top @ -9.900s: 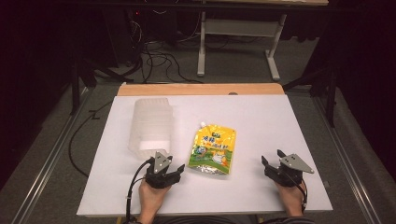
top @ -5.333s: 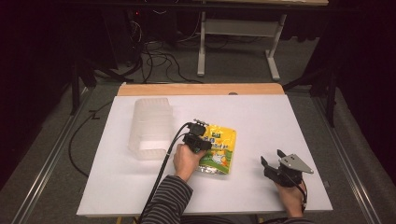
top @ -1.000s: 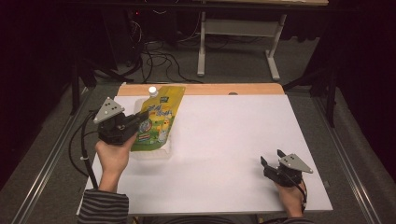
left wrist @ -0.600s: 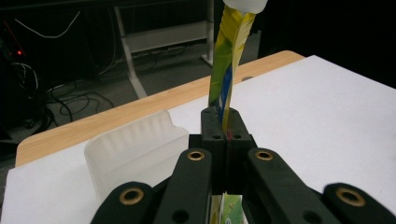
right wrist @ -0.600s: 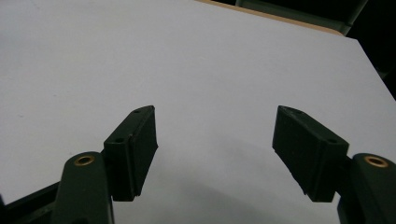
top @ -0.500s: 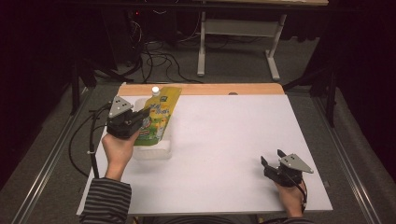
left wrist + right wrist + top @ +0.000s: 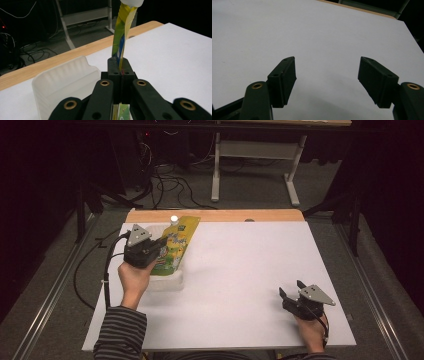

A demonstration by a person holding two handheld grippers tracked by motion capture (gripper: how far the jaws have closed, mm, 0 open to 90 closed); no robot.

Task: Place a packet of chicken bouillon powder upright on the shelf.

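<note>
Currently: left gripper (image 7: 159,246), jaws clamped on yellow pouch (image 7: 176,245) over translucent bin (image 7: 167,281); lower squarely inside before release; right gripper (image 7: 291,293), jaws apart, idle on counter (image 7: 250,270).

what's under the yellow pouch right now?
The translucent plastic tub sits under the yellow pouch, which the left gripper holds clamped over it. The pouch and hand cover most of the tub; its inside cannot be seen.

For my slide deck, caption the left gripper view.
Left tongs shut on a yellow pouch, held beside a translucent plastic container.
</note>
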